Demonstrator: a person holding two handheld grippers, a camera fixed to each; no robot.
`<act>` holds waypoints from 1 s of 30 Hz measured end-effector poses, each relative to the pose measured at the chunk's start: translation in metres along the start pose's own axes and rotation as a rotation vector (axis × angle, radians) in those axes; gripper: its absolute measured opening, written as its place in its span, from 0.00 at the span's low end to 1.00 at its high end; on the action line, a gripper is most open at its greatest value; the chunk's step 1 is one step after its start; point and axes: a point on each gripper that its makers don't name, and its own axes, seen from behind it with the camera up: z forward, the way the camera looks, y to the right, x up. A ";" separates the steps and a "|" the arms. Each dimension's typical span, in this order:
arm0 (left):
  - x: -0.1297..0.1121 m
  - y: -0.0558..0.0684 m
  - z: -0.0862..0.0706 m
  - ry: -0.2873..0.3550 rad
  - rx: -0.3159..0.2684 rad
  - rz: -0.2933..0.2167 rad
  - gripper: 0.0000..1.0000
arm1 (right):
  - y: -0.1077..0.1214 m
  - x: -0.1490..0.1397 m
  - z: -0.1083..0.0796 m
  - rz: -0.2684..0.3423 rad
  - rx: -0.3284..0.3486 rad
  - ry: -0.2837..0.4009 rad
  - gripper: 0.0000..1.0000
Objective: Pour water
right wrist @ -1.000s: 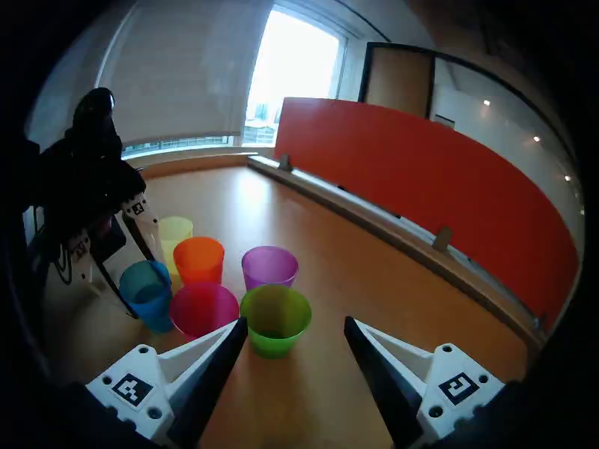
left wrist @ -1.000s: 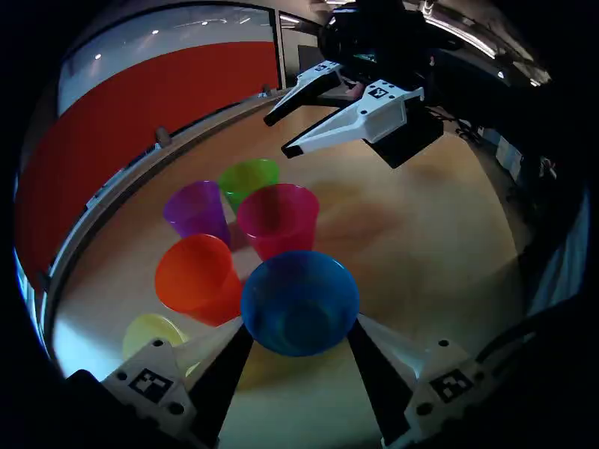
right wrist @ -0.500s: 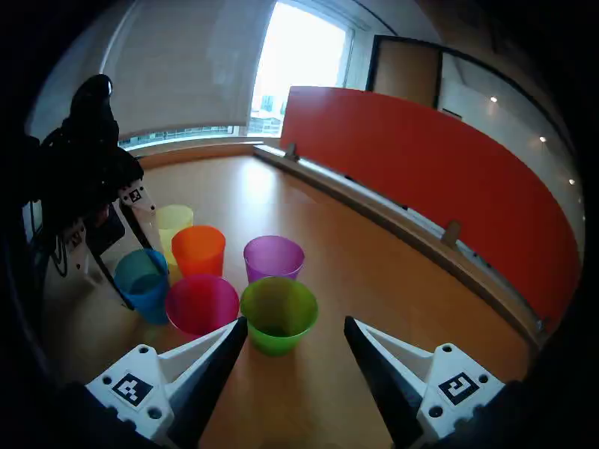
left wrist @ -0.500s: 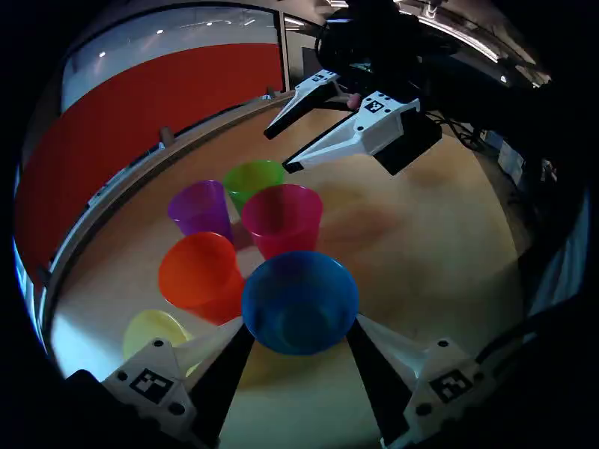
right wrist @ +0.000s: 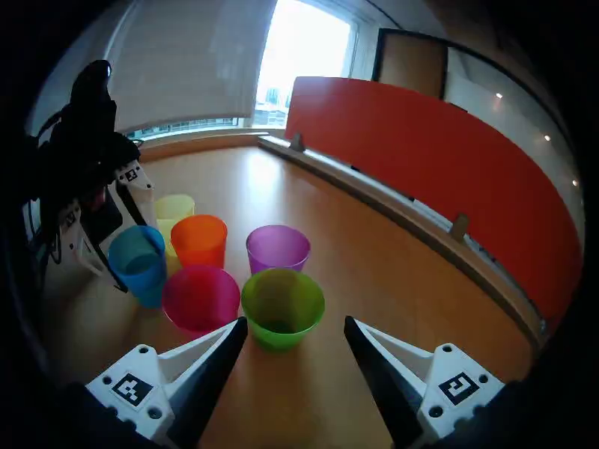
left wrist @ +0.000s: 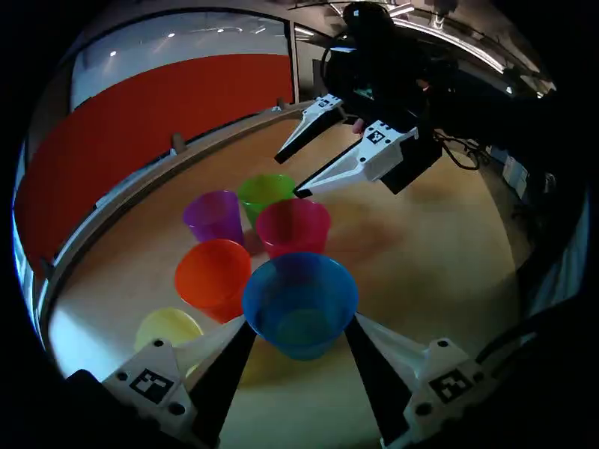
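Wooden tabletop (right wrist: pixel 359 247) with coloured cups (right wrist: pixel 283 299) meets a red partition (right wrist: pixel 449 150).

Wide-spread right tool (right wrist: pixel 294 322) just behind the green cup (right wrist: pixel 283 303); left tool (right wrist: pixel 131 253) around the blue cup (right wrist: pixel 137 262), far left.

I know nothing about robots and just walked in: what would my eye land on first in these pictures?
Six bright plastic cups clustered on the wooden table stand out first, along with the long red panel that runs along the table's edge. The left gripper holds the blue cup between its fingers. The right gripper hangs open just short of the green cup.
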 end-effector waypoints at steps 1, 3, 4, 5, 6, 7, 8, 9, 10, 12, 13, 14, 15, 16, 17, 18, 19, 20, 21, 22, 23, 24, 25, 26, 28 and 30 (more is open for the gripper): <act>0.000 -0.001 -0.002 0.004 0.003 -0.003 0.81 | 0.000 -0.001 0.000 -0.001 0.001 -0.002 1.00; 0.001 -0.002 -0.005 0.013 0.011 -0.010 0.81 | 0.000 -0.002 0.001 -0.002 0.003 -0.007 1.00; 0.001 -0.003 -0.007 0.017 0.015 -0.014 0.81 | 0.000 -0.002 0.002 -0.003 0.004 -0.009 1.00; 0.002 -0.003 -0.008 0.020 0.019 -0.018 0.81 | 0.000 -0.003 0.002 -0.004 0.006 -0.011 1.00; 0.002 -0.004 -0.010 0.024 0.023 -0.022 0.81 | -0.001 -0.003 0.003 -0.005 0.008 -0.014 1.00; 0.002 -0.005 -0.012 0.027 0.027 -0.026 0.81 | -0.001 -0.004 0.004 -0.007 0.010 -0.016 1.00; 0.002 -0.005 -0.013 0.030 0.031 -0.029 0.81 | -0.002 -0.004 0.005 -0.008 0.012 -0.018 1.00; 0.002 -0.006 -0.015 0.033 0.035 -0.033 0.81 | -0.002 -0.004 0.006 -0.009 0.014 -0.020 1.00; 0.003 -0.006 -0.017 0.037 0.039 -0.035 0.81 | -0.002 -0.004 0.007 -0.009 0.016 -0.021 1.00; 0.003 -0.007 -0.021 0.043 0.046 -0.041 0.81 | -0.003 -0.004 0.009 -0.010 0.020 -0.023 1.00; 0.004 -0.007 -0.022 0.046 0.050 -0.042 0.81 | -0.003 -0.003 0.010 -0.010 0.022 -0.024 1.00; 0.004 -0.008 -0.024 0.049 0.053 -0.044 0.81 | -0.003 -0.003 0.012 -0.011 0.023 -0.025 1.00; 0.005 -0.008 -0.026 0.052 0.056 -0.045 0.81 | -0.004 -0.003 0.013 -0.011 0.025 -0.026 1.00; 0.005 -0.008 -0.028 0.054 0.058 -0.046 0.81 | -0.004 -0.003 0.014 -0.010 0.027 -0.028 1.00; 0.005 -0.008 -0.029 0.057 0.059 -0.047 0.81 | -0.005 -0.003 0.015 -0.010 0.030 -0.030 1.00; 0.006 -0.008 -0.031 0.060 0.062 -0.048 0.81 | -0.005 -0.004 0.016 -0.010 0.032 -0.032 1.00; 0.006 -0.008 -0.032 0.062 0.064 -0.048 0.81 | -0.005 -0.004 0.017 -0.010 0.034 -0.033 1.00; 0.007 -0.007 -0.033 0.064 0.066 -0.048 0.81 | -0.006 -0.004 0.018 -0.010 0.036 -0.035 1.00; 0.007 -0.007 -0.035 0.066 0.068 -0.049 0.81 | -0.006 -0.004 0.020 -0.010 0.038 -0.036 1.00; 0.007 -0.007 -0.036 0.067 0.069 -0.049 0.81 | -0.007 -0.004 0.021 -0.010 0.039 -0.037 1.00; 0.007 -0.007 -0.037 0.069 0.070 -0.050 0.81 | -0.007 -0.004 0.022 -0.010 0.041 -0.038 1.00; 0.007 -0.006 -0.038 0.070 0.071 -0.050 0.81 | -0.007 -0.003 0.024 -0.010 0.042 -0.039 1.00; 0.007 -0.006 -0.039 0.072 0.072 -0.051 0.81 | -0.008 -0.003 0.025 -0.010 0.044 -0.040 1.00; 0.007 -0.005 -0.040 0.073 0.073 -0.052 0.81 | -0.008 -0.003 0.027 -0.011 0.045 -0.041 1.00; 0.007 -0.005 -0.041 0.076 0.075 -0.055 0.81 | -0.009 -0.002 0.030 -0.012 0.047 -0.041 1.00; 0.007 -0.004 -0.043 0.080 0.077 -0.059 0.81 | -0.010 -0.001 0.033 -0.013 0.049 -0.042 1.00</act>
